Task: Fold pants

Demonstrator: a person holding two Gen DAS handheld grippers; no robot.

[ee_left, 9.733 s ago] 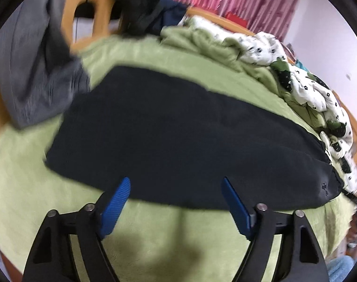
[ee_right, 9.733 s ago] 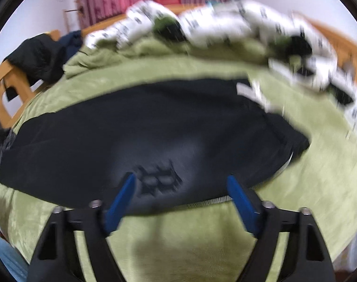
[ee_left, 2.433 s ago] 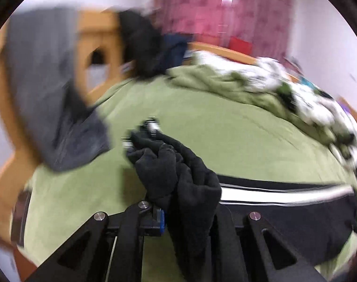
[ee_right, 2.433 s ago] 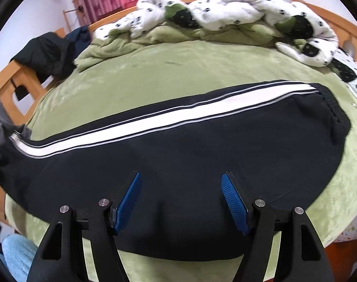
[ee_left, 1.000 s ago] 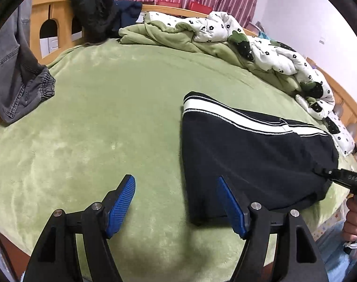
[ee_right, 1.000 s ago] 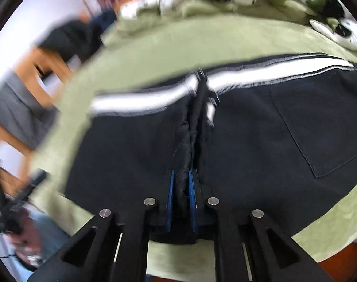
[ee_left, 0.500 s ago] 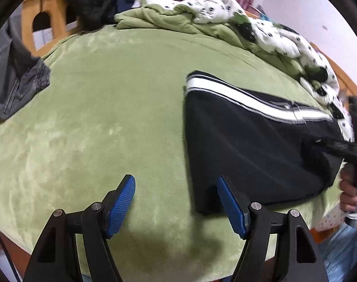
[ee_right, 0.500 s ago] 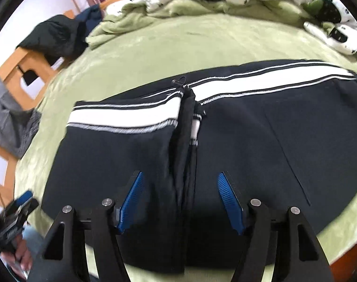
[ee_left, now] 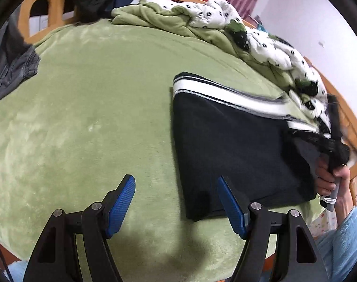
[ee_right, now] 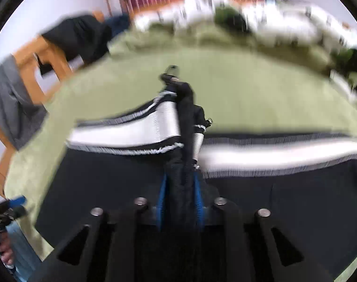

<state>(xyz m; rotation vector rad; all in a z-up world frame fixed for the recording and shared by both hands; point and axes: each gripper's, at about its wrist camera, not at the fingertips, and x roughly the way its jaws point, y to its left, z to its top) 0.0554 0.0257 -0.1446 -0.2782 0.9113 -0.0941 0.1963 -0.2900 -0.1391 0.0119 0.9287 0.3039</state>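
Our right gripper (ee_right: pixel 179 199) pinches the folded black pants (ee_left: pixel 237 150), mid-fold; our left gripper (ee_left: pixel 176 208) hangs wide, empty. Next we likely carry that end across.

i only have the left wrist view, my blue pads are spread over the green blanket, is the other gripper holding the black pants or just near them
Observer: Holding. The right gripper is shut on a bunched ridge of the black pants with the white side stripe.
Operator: which part of the pants
Observer: The grip sits on the dark fabric just below the white stripe; a small metal pull sticks out beyond the pinch.
Operator: is my gripper in its view
Observer: Yes, the left gripper shows at its far left edge, off the pants, over the green fleece blanket.
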